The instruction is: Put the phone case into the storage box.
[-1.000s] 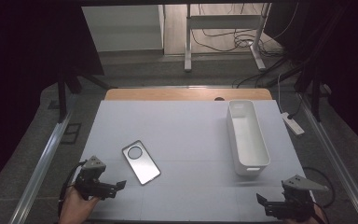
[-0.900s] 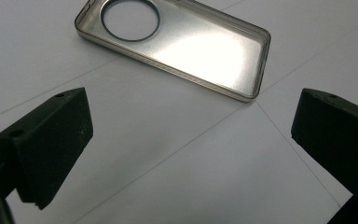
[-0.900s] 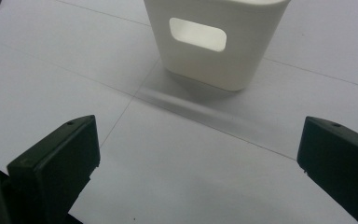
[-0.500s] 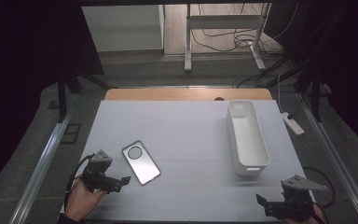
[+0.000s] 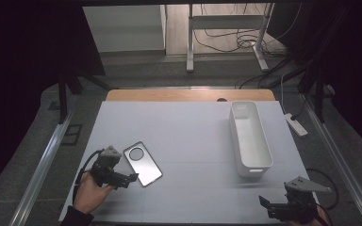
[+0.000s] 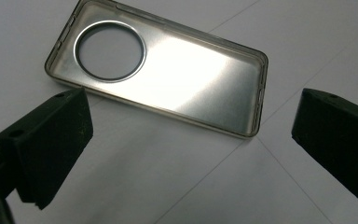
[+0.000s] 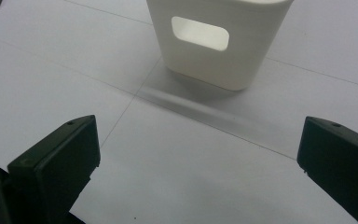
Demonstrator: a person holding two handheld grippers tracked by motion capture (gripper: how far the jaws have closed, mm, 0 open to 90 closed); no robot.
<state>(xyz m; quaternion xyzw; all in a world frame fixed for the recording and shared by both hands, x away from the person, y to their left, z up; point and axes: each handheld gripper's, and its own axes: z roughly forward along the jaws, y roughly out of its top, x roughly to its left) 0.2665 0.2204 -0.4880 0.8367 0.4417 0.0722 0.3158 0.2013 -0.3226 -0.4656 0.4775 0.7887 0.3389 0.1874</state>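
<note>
A clear phone case (image 5: 143,163) with a round camera hole lies flat, inside up, on the white table at the front left. My left gripper (image 5: 131,179) stands open just in front of its near edge. In the left gripper view the phone case (image 6: 163,70) lies a little beyond the two wide-apart jaws, with nothing between them. A long white bin (image 5: 249,137) stands at the right. My right gripper (image 5: 263,202) is open near the table's front right edge, and the bin (image 7: 216,37) with its handle slot faces it from a short way off.
The white table top (image 5: 188,136) has a wooden strip (image 5: 188,95) along its far edge. A white power strip (image 5: 295,124) lies on the floor to the right of the table. Metal rails run down both sides.
My left gripper has moved forward and right, up to the phone case's near edge. The right gripper has stayed put.
</note>
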